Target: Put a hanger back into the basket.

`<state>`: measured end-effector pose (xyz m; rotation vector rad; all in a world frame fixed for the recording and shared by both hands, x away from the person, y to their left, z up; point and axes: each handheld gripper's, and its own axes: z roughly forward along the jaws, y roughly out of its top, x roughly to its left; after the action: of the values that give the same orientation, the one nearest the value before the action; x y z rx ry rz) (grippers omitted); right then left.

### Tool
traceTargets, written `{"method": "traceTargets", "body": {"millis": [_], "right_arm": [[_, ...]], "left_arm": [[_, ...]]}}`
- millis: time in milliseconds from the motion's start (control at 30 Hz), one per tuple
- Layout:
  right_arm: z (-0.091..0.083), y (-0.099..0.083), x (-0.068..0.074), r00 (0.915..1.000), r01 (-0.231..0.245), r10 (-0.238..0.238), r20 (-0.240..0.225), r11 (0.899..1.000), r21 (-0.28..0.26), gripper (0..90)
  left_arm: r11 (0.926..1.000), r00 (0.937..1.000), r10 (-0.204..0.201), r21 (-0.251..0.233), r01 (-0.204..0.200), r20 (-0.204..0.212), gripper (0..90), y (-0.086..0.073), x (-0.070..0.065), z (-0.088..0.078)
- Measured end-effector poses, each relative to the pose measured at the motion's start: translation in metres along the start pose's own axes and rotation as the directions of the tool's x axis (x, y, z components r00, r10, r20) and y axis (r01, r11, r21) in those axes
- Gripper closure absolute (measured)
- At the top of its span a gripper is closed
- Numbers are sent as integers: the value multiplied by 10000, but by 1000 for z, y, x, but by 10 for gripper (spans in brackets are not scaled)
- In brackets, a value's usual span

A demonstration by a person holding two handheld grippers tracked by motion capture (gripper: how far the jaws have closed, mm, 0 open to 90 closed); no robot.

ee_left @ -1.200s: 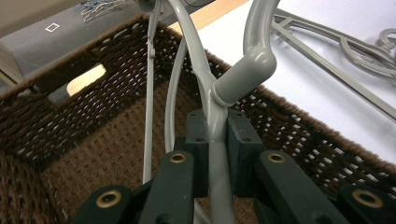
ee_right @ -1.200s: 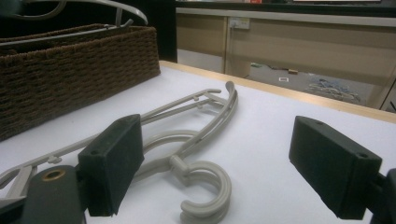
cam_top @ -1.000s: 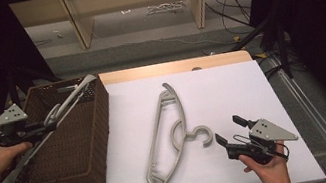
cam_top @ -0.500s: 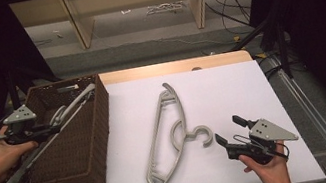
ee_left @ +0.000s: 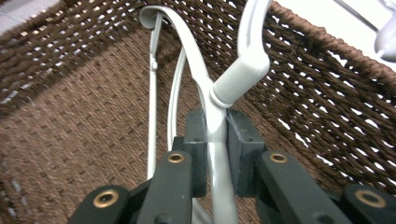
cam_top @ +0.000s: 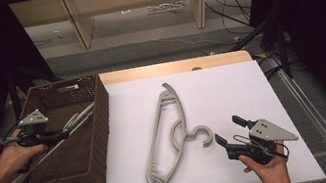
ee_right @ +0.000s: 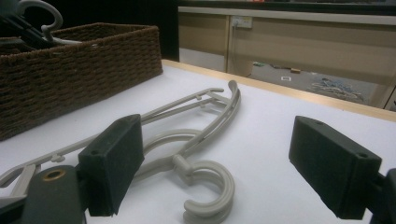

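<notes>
Hanger number one, a white plastic hanger (ee_left: 219, 140), sits clamped between the left gripper (cam_top: 64, 134)'s two black pads, which press on its thin arm just below the neck of the hook; it hangs tilted inside the brown wicker basket (cam_top: 99, 128), one end poking up over the rim. Basket stands at the left edge of the white table (cam_top: 231, 89). A second, grey hanger (cam_top: 171, 135) lies flat on the table's middle — hook toward the right gripper (cam_top: 224, 131), near it but apart. That gripper rests low at the near right, jaws spread wide with nothing between them.
</notes>
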<state>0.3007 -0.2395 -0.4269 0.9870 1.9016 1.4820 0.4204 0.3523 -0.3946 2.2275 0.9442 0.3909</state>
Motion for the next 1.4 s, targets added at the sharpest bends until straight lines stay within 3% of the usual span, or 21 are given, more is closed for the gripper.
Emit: {"method": "traceTargets", "body": {"millis": [133,167,233,267,367,400,467,533,633,700,800,833,900,967,1000,1067,1167,1267,1400], "right_arm": [[1,0,0,10000,27,-27,-1,10000,-86,189],[2,-1,1,10000,-55,54,-60,9998,-187,189],[2,-1,1,9999,-70,69,-76,9998,-177,189],[1,0,1,10000,-5,5,5,9999,-120,189],[2,-1,1,10000,-61,60,-69,9998,-201,190],[2,-1,1,9999,-82,80,-87,9998,-157,189],[1,-1,0,10000,-25,24,-83,9999,-129,189],[2,-1,1,10000,-45,43,-71,9998,-193,190],[2,-1,1,10000,-67,66,-70,9998,-165,190],[2,-1,1,10000,-42,41,-75,9999,-155,192],[1,0,1,10000,27,-27,-9,9999,-102,193],[1,0,1,10000,27,-27,-9,9999,-102,193],[2,-1,1,10000,-23,21,-79,9998,-178,192],[2,-1,1,9999,-62,61,-81,9998,-184,193],[1,-1,0,10000,-28,27,-96,9999,-109,193],[1,-1,0,10000,33,-33,53,10000,-57,192],[3,-1,1,10000,-43,42,-57,9998,-197,193],[3,-1,1,10000,-34,33,-63,9998,-172,193],[2,-2,1,10000,-47,46,-55,9999,-127,192]], "left_arm": [[9984,9995,162,529,-176,267,789,0,-5,6],[9983,9996,229,530,-238,171,789,0,-5,7],[9960,9991,200,864,-232,375,789,-1,-6,11],[9964,9991,-53,851,16,427,789,-2,-8,13],[9909,9978,129,1327,-215,657,788,-4,-11,18],[9918,9980,-7,1279,-74,632,788,-5,-14,20],[9903,9979,195,1359,-277,612,786,-5,-13,20],[9913,9977,-97,1316,7,678,785,-6,-13,20],[9828,9983,53,1839,-160,584,770,-6,-11,21],[9845,9991,101,1745,-170,403,777,-6,-11,23],[9740,9992,91,2258,-178,393,781,-8,-10,27],[9769,9994,-159,2135,90,307,781,-9,-11,29],[9775,9991,-233,2105,154,350,766,-8,-9,25],[9826,9987,-437,1817,382,266,769,-6,-9,21],[9827,9992,-232,1846,169,321,767,-5,-8,19],[9862,9992,-330,1627,291,208,734,-4,-9,15],[9899,9993,-365,1373,359,22,664,-1,-7,7],[9937,9971,-752,821,757,-101,586,3,-8,-1],[9924,9922,-1192,256,1202,-374,475,9,-14,-8]]}}
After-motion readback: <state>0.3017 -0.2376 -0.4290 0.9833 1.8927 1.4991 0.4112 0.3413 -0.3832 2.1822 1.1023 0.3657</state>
